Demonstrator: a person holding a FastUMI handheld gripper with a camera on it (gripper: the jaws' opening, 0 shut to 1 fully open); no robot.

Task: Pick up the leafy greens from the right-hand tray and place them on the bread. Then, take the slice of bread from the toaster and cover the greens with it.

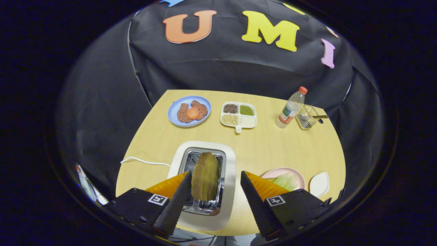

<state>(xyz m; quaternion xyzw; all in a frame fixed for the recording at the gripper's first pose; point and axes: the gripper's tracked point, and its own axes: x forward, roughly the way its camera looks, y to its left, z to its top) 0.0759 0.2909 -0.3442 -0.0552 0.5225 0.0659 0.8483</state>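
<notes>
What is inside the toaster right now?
A brown bread slice stands upright in the toaster slot, between the open gripper fingers, the left finger near it. Its lower part sits hidden in the slot.

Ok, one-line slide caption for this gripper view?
Open gripper straddles the brown bread slice standing in the white toaster; green lettuce waits on the pink plate.
</notes>
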